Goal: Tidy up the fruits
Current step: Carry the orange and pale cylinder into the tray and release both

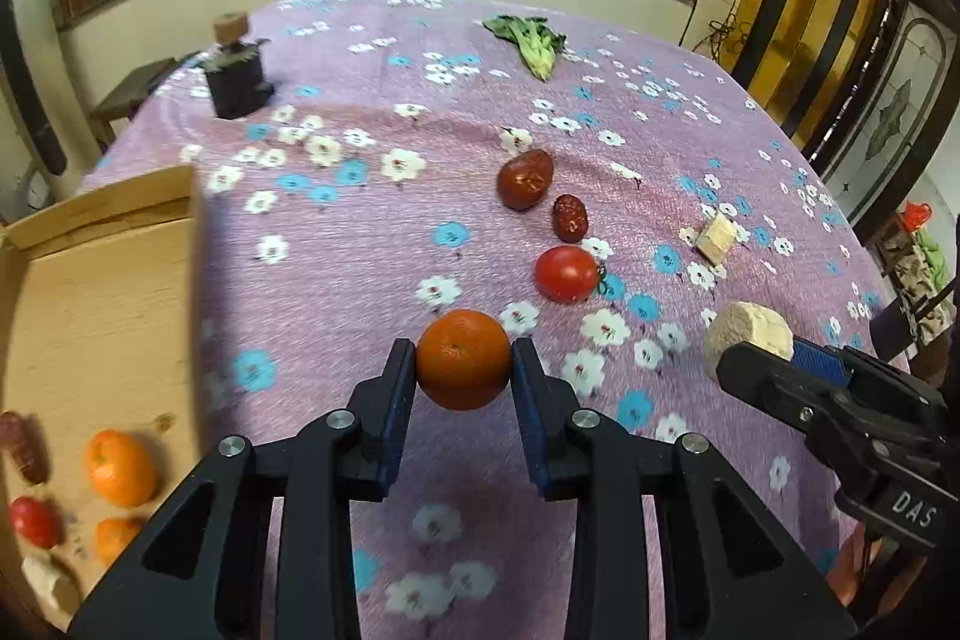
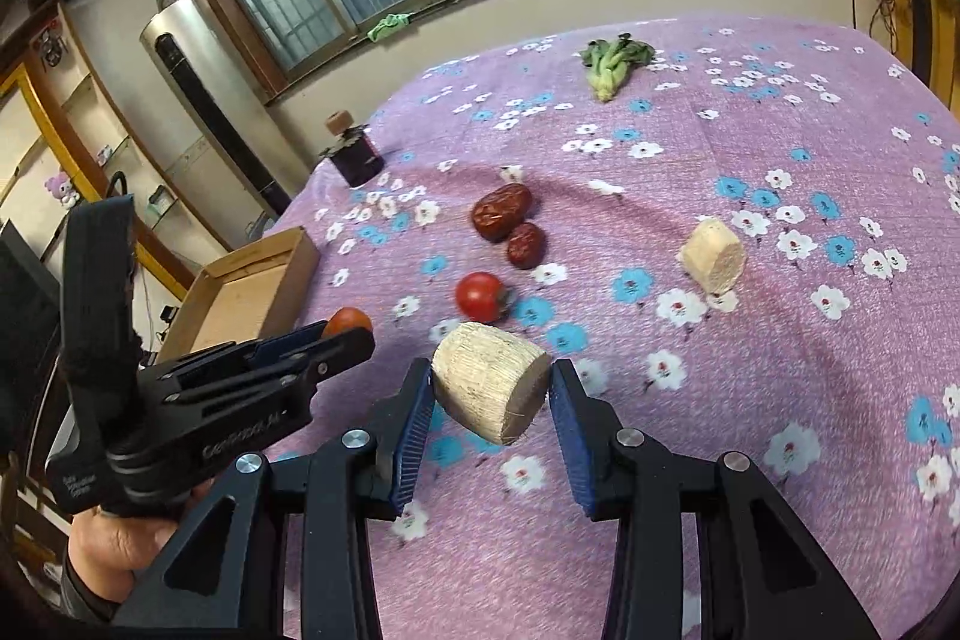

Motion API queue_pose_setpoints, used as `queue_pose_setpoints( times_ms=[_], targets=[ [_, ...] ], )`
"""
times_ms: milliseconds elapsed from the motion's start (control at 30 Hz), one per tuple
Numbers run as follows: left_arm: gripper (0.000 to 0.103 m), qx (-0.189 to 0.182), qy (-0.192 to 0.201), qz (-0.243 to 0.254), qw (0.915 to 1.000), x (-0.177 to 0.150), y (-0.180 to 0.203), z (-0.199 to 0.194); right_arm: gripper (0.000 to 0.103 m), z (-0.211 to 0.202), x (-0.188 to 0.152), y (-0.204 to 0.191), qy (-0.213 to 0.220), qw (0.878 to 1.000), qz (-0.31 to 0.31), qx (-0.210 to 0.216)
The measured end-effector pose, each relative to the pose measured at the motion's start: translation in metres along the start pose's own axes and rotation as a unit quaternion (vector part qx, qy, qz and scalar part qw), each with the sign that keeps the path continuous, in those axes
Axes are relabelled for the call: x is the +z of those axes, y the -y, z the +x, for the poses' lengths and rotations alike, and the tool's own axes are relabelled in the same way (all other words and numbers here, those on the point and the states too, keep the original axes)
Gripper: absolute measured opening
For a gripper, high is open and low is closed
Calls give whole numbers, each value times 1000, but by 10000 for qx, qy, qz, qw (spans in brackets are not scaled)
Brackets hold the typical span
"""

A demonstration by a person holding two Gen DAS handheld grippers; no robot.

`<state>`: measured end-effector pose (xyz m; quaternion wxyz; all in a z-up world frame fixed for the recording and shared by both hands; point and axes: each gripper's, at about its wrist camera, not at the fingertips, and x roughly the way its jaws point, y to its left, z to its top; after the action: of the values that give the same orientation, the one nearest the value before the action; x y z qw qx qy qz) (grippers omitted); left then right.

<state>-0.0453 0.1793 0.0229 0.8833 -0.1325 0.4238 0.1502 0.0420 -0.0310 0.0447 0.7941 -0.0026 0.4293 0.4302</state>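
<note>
My left gripper (image 1: 463, 361) is shut on an orange tangerine (image 1: 463, 358) and holds it above the purple flowered tablecloth (image 1: 360, 244). My right gripper (image 2: 491, 388) is shut on a pale beige cylinder chunk (image 2: 489, 379), also lifted. On the cloth lie a red tomato (image 1: 566, 273), a large red date (image 1: 525, 179) and a smaller one (image 1: 570, 218). A cardboard tray (image 1: 90, 292) at the left holds tangerines (image 1: 119, 466), a tomato (image 1: 33, 520) and a date (image 1: 24, 445). The left gripper with the tangerine (image 2: 348, 321) shows in the right wrist view.
A second beige chunk (image 2: 714, 256) and a small beige piece (image 1: 717, 237) lie to the right. A leafy green (image 1: 531, 40) lies at the far side. A dark jar with a cork (image 1: 234, 70) stands at the far left. The tray (image 2: 252, 286) borders the table's left edge.
</note>
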Motion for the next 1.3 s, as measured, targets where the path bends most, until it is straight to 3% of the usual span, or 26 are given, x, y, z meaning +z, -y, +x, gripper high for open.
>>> queue_pose_setpoints(
  times_ms=[333,1300],
  targets=[
    [30,328,348,-113,9988,-16,-29,-43,40,-6,-13,-36,-28,9995,-251,180],
    [30,677,641,-870,9918,-47,-125,-89,40,28,-21,-152,-328,9905,-1203,574]
  ],
)
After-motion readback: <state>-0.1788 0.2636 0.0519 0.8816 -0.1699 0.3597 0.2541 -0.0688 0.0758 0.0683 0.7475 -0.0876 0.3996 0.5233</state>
